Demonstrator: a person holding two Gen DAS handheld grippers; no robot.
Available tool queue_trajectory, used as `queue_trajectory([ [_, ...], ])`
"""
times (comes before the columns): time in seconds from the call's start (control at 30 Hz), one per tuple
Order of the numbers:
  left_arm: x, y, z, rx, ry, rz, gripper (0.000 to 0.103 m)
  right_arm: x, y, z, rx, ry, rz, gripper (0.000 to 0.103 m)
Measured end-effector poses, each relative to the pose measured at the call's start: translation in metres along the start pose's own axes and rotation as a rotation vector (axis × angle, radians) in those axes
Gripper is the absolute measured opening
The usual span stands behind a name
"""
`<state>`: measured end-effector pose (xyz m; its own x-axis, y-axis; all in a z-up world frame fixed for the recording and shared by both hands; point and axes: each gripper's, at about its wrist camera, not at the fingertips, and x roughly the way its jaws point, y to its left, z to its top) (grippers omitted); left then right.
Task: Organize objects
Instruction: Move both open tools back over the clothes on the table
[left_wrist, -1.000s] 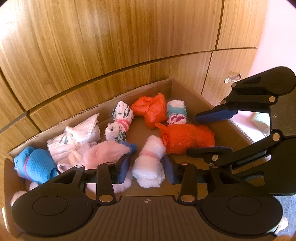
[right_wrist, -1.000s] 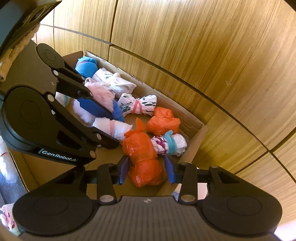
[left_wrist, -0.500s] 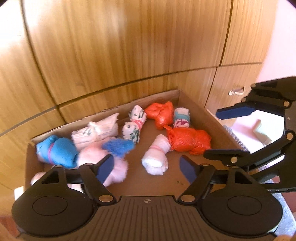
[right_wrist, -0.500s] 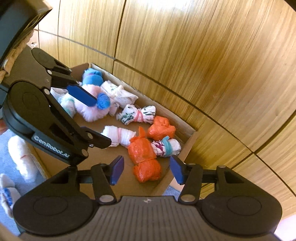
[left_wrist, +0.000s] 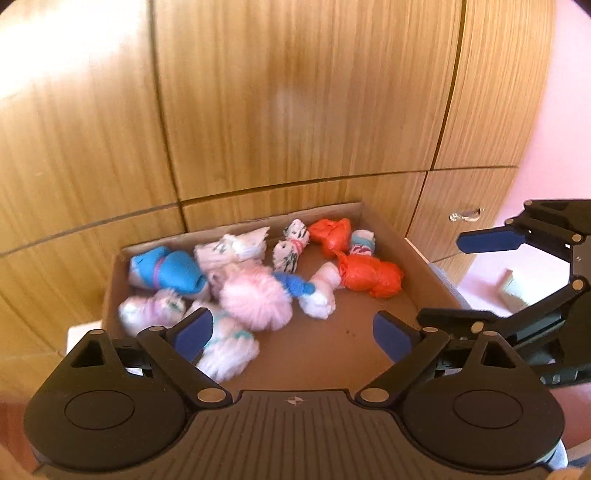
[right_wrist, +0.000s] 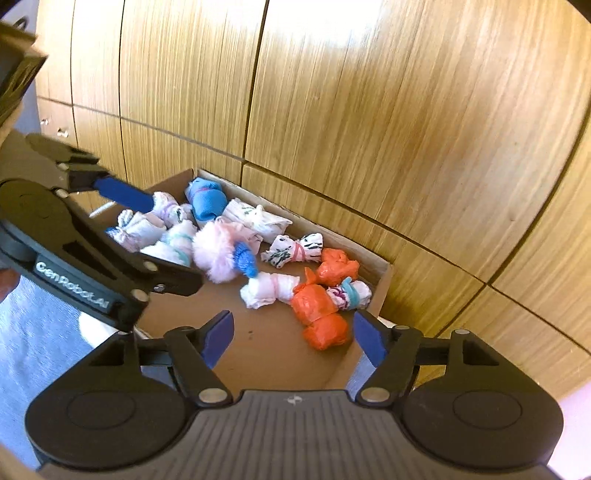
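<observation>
A cardboard box (left_wrist: 424, 273) (right_wrist: 382, 280) stands against a wooden cabinet and holds several rolled bundles. A fluffy pink bundle with a blue end (left_wrist: 255, 302) (right_wrist: 218, 251) lies in the middle. A white roll (left_wrist: 321, 295) (right_wrist: 269, 290) lies beside it. An orange bundle (left_wrist: 369, 275) (right_wrist: 319, 314) lies at the right end. My left gripper (left_wrist: 293, 334) is open and empty above the box's near side. My right gripper (right_wrist: 293, 336) is open and empty above the box's right end; it also shows in the left wrist view (left_wrist: 472, 277).
Wooden cabinet doors and drawers (left_wrist: 295, 110) (right_wrist: 369, 110) rise right behind the box. A blue bundle (left_wrist: 166, 271) and white patterned bundles (left_wrist: 236, 249) fill the box's left part. Grey carpet (right_wrist: 40, 332) lies in front. A pink wall (left_wrist: 561, 110) is at the right.
Both grippers opened and pulled back up from the box. The left one let go of the pink fluffy bundle, the right one of the orange bundle; both now lie in the box.
</observation>
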<state>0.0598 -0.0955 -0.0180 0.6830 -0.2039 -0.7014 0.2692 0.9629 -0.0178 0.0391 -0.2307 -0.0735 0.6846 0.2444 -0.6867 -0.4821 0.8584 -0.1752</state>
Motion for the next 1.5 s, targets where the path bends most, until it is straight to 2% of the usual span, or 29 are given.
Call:
queue_trajectory([
  [0.27, -0.043, 0.019, -0.046, -0.098, -0.079, 0.075, 0.099, -0.027, 0.018, -0.025, 0.103, -0.027, -0.019, 0.077],
  [0.47, -0.063, 0.023, -0.092, -0.155, -0.087, 0.127, 0.1, -0.042, 0.033, -0.058, 0.157, -0.049, -0.021, 0.08],
  [0.6, -0.073, 0.013, -0.123, -0.143, -0.099, 0.13, 0.102, -0.054, 0.042, -0.086, 0.175, -0.082, -0.031, 0.082],
  [0.73, -0.069, -0.007, -0.145, -0.08, -0.109, 0.111, 0.102, -0.059, 0.046, -0.114, 0.209, -0.102, -0.037, 0.081],
  [0.97, -0.048, -0.038, -0.153, -0.046, -0.077, 0.077, 0.102, -0.069, 0.032, -0.136, 0.312, -0.173, -0.074, 0.081],
  [1.1, -0.035, -0.05, -0.147, -0.02, -0.074, 0.06, 0.102, -0.057, 0.017, -0.139, 0.339, -0.16, -0.086, 0.081],
  [1.23, -0.024, -0.052, -0.145, -0.02, -0.066, 0.049, 0.101, -0.04, 0.011, -0.143, 0.335, -0.141, -0.044, 0.075],
  [1.3, -0.019, -0.05, -0.145, -0.017, -0.059, 0.042, 0.098, -0.033, 0.009, -0.144, 0.326, -0.13, -0.026, 0.071],
  [1.37, -0.014, -0.047, -0.145, -0.022, -0.049, 0.023, 0.085, -0.029, 0.01, -0.144, 0.316, -0.123, 0.0, 0.067],
  [1.47, -0.011, -0.043, -0.146, -0.016, -0.039, -0.007, 0.075, -0.023, 0.011, -0.144, 0.289, -0.114, 0.046, 0.056],
  [1.5, -0.011, -0.042, -0.146, -0.014, -0.042, -0.016, 0.073, -0.021, 0.011, -0.145, 0.289, -0.107, 0.06, 0.049],
])
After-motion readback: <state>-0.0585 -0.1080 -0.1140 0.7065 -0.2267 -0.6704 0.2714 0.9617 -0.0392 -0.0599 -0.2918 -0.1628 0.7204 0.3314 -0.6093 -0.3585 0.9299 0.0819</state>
